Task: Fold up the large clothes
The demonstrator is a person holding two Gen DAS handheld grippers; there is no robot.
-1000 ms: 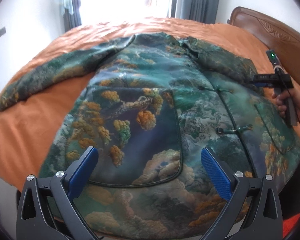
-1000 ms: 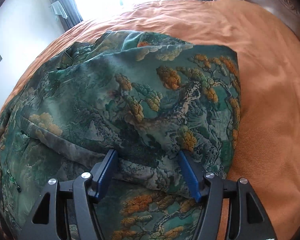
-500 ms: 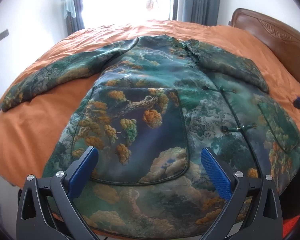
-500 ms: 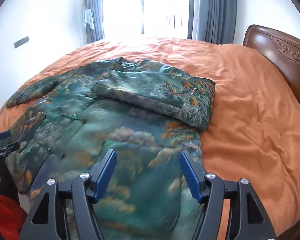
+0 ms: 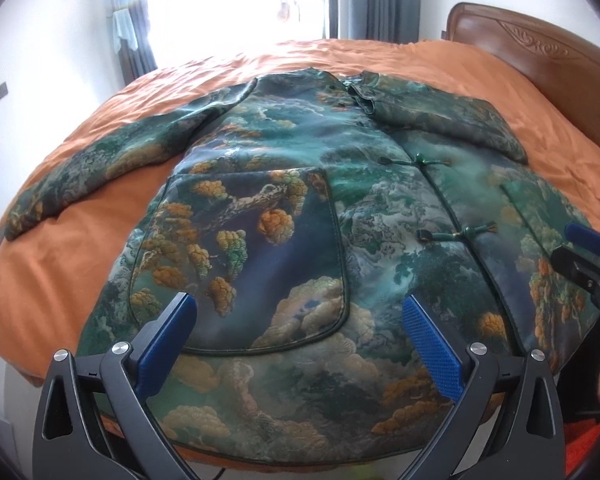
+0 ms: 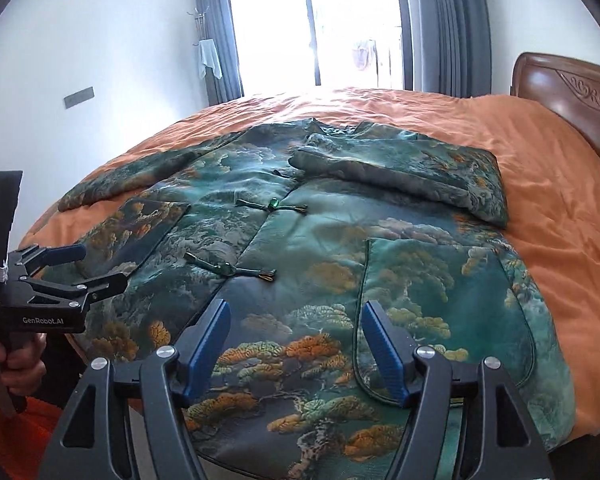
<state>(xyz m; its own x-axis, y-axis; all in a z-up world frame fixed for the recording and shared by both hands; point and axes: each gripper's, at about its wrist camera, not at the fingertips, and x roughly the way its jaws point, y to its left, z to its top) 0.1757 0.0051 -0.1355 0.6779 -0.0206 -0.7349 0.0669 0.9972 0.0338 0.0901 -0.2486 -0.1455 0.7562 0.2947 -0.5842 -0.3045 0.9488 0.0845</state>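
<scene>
A large green jacket with gold pine and cloud print lies front-up on the orange bed, hem toward me. Its right sleeve is folded across the chest; its left sleeve lies stretched out on the cover. My left gripper is open and empty above the hem by the left pocket. It also shows in the right wrist view. My right gripper is open and empty above the hem by the right pocket. It shows at the right edge of the left wrist view.
The orange bed cover spreads around the jacket. A carved wooden headboard stands at the right. A bright window with grey curtains is behind the bed. White walls lie to the left.
My right gripper has let go of the right sleeve, left it folded on the chest, and pulled back to the hem. My left gripper has barely moved.
</scene>
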